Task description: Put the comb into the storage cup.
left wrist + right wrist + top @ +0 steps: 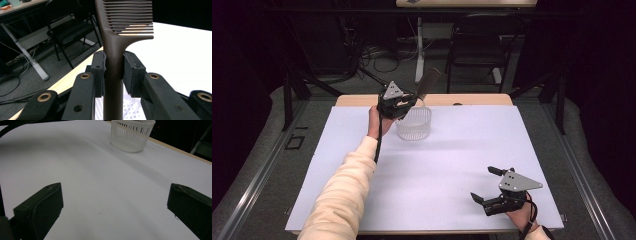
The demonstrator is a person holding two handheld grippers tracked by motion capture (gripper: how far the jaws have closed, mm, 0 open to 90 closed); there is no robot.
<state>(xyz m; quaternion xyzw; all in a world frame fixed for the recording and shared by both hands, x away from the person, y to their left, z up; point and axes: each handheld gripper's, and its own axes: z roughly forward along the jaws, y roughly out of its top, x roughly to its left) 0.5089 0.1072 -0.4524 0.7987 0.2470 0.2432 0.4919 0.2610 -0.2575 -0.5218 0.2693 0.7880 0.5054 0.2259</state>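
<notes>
No text, label, brand, number or sign can be read anywhere in these views.

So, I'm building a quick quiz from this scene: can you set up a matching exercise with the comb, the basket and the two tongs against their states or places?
Things:
1. comb
2. basket
3. left tongs
4. right tongs

States or places:
A. open, with nothing between the jaws, near the table's front edge
B. white, slotted, standing at the far side of the table
C. dark brown, held upright by its handle
D. shut, held above the basket

Pairs: 1-C, 2-B, 3-D, 4-A
</notes>
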